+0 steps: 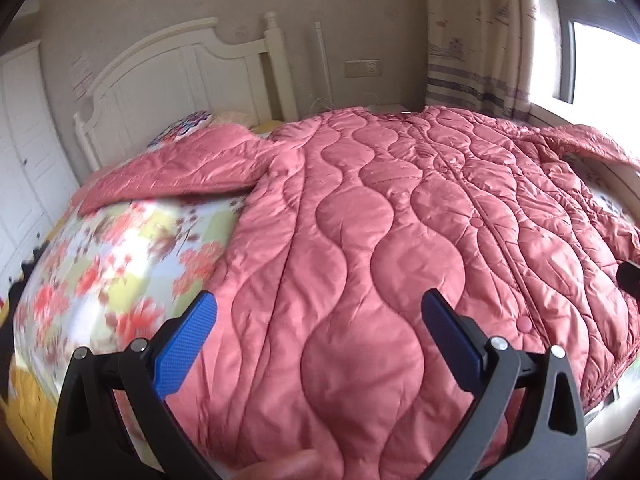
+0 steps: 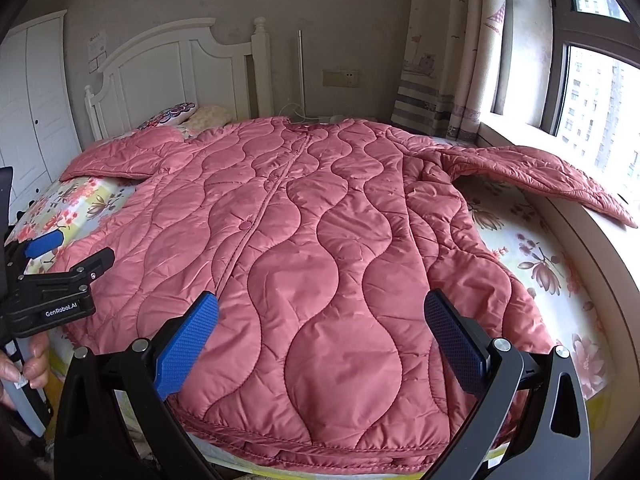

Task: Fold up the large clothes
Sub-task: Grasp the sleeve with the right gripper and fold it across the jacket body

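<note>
- A pink quilted coat (image 2: 320, 240) lies spread flat, front up, on a bed with a floral sheet (image 2: 552, 264); it fills the middle of both frames, collar toward the white headboard (image 2: 160, 64) at upper left; its snap placket runs down the middle.
- 1 sleeve stretches to the left edge of the frame beside a patterned pillow (image 2: 172, 114); the other reaches right onto the window ledge (image 2: 600, 240).
- The right gripper (image 2: 320, 332) hovers above the coat's hem at the bottom centre, jaws wide apart, nothing between the 2 blue pads (image 2: 188, 340); the coat is below and ahead of them, apart.
- The left gripper (image 1: 320, 336) hangs over the lower half of the coat, jaws spread wide and empty; the right wrist view shows it at the left edge, near the hem's corner, a hand (image 2: 28, 364) on its handle.
</note>
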`<state>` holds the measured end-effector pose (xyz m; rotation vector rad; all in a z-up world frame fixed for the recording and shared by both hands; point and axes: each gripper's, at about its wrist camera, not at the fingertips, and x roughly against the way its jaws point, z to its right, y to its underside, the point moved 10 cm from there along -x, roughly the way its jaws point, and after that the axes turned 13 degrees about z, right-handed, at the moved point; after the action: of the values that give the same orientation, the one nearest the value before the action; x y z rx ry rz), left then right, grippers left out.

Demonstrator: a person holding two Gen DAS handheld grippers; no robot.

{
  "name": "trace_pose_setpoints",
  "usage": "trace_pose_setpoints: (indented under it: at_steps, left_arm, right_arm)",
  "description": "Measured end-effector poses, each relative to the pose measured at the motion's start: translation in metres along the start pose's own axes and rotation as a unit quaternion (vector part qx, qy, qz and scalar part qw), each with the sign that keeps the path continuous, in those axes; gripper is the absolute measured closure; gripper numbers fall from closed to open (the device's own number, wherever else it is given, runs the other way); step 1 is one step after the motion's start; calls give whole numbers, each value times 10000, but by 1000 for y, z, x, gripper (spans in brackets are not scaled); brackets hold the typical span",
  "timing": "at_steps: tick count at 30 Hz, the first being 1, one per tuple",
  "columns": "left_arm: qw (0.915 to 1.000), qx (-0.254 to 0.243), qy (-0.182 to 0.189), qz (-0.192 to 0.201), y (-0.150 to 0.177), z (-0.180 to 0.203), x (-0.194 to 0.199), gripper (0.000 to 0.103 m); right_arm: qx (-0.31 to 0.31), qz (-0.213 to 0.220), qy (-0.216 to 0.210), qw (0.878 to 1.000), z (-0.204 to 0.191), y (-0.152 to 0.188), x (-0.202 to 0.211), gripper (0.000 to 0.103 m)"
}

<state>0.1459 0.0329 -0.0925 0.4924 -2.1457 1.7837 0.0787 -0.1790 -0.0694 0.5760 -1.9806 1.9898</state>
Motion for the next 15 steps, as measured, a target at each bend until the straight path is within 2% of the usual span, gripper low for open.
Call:
trace_pose_setpoints:
  at_steps: [3,5,8,10,13,15]
  left_arm:
    - [9985,-524,-117,-67,-23,1,-26,2]
    - [9978,-624,-5,-245,-35,3,-50,2]
    - [9950,-438,331,-839,-38,7,-93,2]
    - [9905,-166,760,-1134,-36,15,-122,2]
    - [9925,106,498,-1110,-33,11,-157,2]
    - [9931,137,520,-1043,-30,17,-173,2]
  right_arm:
    - [-111,-27,-11,9999,13,-10,-9,4]
    - [-373,-101,36,9992,32,-16,-18,4]
    - [-1078,-191,83,9940,67,-19,-30,4]
    - [-1521,-207,193,9880,95,-20,-37,4]
    - [-2134,-204,449,9757,142,-24,-50,4]
    - [-2542,-99,728,9644,179,-30,-60,5]
